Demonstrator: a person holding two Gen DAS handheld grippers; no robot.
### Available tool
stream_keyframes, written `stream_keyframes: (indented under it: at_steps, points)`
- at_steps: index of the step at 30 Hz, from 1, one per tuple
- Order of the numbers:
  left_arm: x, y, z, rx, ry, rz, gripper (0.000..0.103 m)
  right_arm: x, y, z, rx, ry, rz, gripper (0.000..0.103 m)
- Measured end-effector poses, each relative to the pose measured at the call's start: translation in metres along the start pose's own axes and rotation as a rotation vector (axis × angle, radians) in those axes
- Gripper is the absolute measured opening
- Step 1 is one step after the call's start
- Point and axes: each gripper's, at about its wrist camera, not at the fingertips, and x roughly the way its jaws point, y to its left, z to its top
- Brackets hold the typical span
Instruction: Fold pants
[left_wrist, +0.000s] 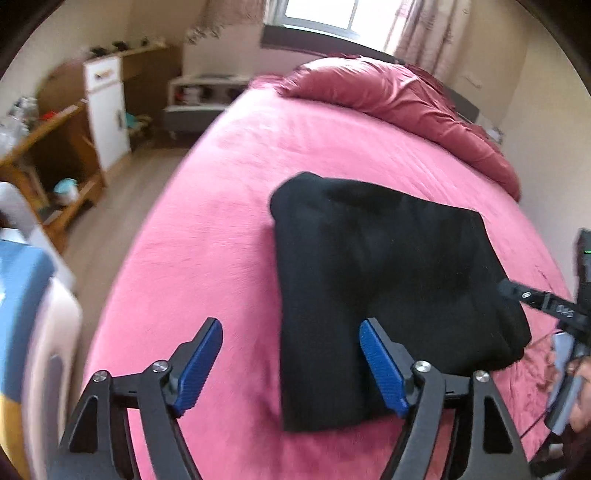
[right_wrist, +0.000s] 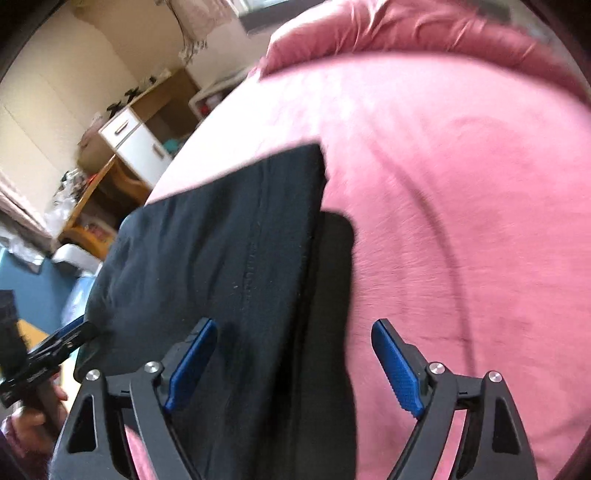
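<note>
Black pants (left_wrist: 380, 280) lie folded into a thick rectangular stack on the pink bed (left_wrist: 207, 236). My left gripper (left_wrist: 291, 363) is open and empty, its jaws wide apart over the stack's near left corner. My right gripper (right_wrist: 293, 365) is open and empty, hovering over the right edge of the pants (right_wrist: 229, 266). The right gripper's fingers (left_wrist: 517, 291) also show at the stack's right side in the left wrist view. The left gripper's fingers (right_wrist: 70, 336) show at the pants' left edge in the right wrist view.
A bunched red duvet (left_wrist: 399, 99) lies at the head of the bed. A wooden desk (left_wrist: 48, 155) and a white cabinet (left_wrist: 107, 110) stand on the floor to the left. A window (left_wrist: 321, 14) is at the far wall.
</note>
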Motion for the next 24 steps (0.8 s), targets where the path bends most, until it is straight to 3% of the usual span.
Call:
stream_keyframes:
  at_steps: [5,11,19,24]
  points:
    - [-0.055,-0.024,-0.022,0.038,-0.095,0.101,0.079,-0.062,0.035,-0.034,-0.054,-0.109,-0.058,0.095]
    - [-0.095,-0.039,-0.049,0.013,-0.168,0.096,0.079,-0.083,0.078,-0.085,-0.096,-0.128,-0.164,0.101]
    - [-0.117,-0.061,-0.088,0.053,-0.159,0.168,0.079,-0.094,0.095,-0.133,-0.052,-0.119,-0.247,0.101]
    - [-0.124,-0.064,-0.103,0.011,-0.177,0.174,0.079,-0.113,0.101,-0.149,-0.07,-0.147,-0.284,0.101]
